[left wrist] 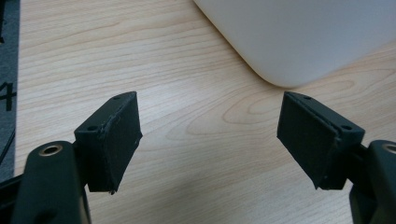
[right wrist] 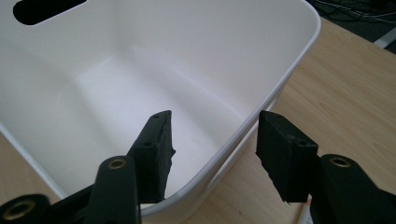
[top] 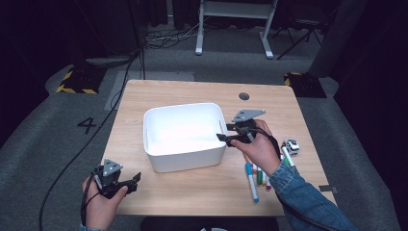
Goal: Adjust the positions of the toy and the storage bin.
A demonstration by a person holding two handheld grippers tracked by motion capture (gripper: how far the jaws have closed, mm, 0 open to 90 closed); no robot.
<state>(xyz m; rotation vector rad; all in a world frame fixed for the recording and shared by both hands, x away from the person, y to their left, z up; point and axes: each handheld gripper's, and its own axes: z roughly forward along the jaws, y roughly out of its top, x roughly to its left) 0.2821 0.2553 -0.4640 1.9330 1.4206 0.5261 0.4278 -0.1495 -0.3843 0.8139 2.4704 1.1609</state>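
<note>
R gripper point(top: 226, 138) astride 1 bin point(top: 163, 115) rim

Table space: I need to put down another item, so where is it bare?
Bare wood lies left of the white bin, between it and the table edge, and along the far edge. Crowded: the markers right of the bin.

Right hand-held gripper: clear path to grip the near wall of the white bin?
Probably yes. The right hand-held gripper stands open, with the white bin rim running between its jaws, one inside and one outside. Nothing blocks it. The markers lie behind the hand.
</note>
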